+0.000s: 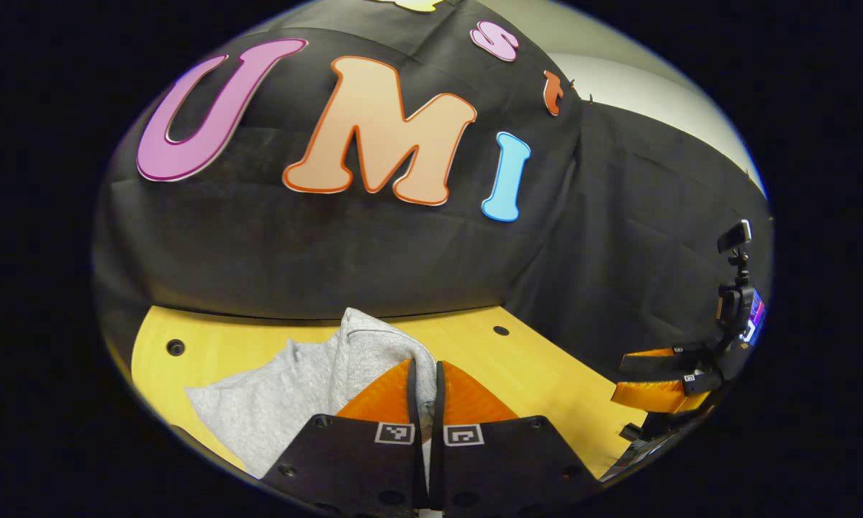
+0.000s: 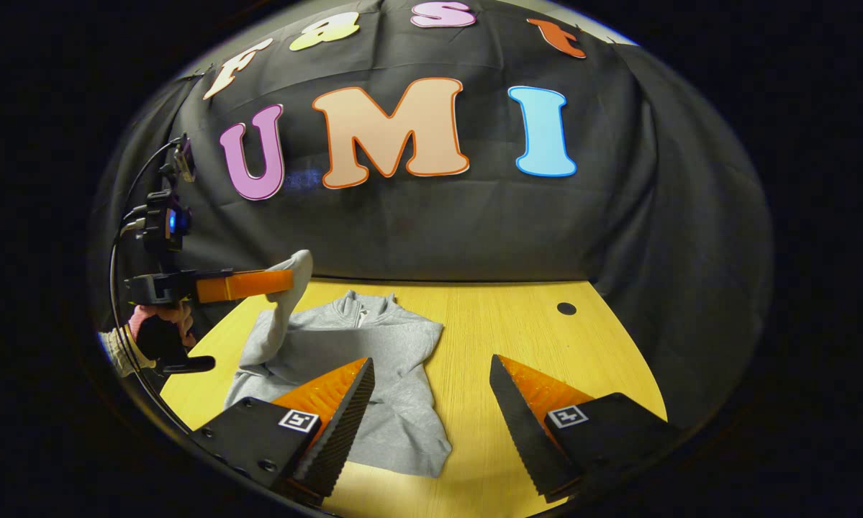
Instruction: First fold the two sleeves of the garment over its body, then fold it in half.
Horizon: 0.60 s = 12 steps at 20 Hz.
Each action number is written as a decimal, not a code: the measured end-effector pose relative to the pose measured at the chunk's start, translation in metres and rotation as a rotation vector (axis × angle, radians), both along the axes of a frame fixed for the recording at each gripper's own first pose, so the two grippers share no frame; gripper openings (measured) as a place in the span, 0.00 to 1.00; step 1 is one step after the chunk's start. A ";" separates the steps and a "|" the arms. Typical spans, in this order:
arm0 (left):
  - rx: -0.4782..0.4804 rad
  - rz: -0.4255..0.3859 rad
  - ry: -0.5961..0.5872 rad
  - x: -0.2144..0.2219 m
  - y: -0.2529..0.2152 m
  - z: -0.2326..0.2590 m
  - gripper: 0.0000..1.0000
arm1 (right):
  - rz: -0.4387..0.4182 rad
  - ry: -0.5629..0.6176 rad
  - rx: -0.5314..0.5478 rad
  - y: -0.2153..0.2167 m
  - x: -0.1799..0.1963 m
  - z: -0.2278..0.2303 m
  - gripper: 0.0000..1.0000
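The grey garment [image 2: 373, 360] lies on the yellow table [image 2: 546, 338], one sleeve [image 2: 287, 295] lifted off its left side — pinched at the cuff by the left gripper [image 2: 276, 282], whose jaws are pressed together on the fabric. A hand [image 2: 161, 324] holds that gripper. The right gripper [image 2: 431, 392] hovers over the garment's near edge, jaws spread wide.
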<state>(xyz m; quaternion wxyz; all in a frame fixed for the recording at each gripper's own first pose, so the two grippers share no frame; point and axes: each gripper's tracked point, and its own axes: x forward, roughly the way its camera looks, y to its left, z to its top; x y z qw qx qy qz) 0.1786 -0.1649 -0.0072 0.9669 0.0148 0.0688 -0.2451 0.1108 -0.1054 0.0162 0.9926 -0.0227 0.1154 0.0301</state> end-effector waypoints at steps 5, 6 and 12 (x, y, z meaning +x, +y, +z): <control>0.051 -0.050 0.021 0.037 -0.041 -0.034 0.02 | -0.009 0.011 -0.005 -0.015 0.001 -0.008 0.97; 0.064 -0.050 0.021 0.045 -0.045 -0.038 0.02 | -0.006 0.009 -0.015 -0.015 0.002 -0.008 0.99; 0.070 -0.062 0.021 0.083 -0.072 -0.063 0.12 | 0.028 0.028 -0.046 -0.008 0.006 -0.020 0.97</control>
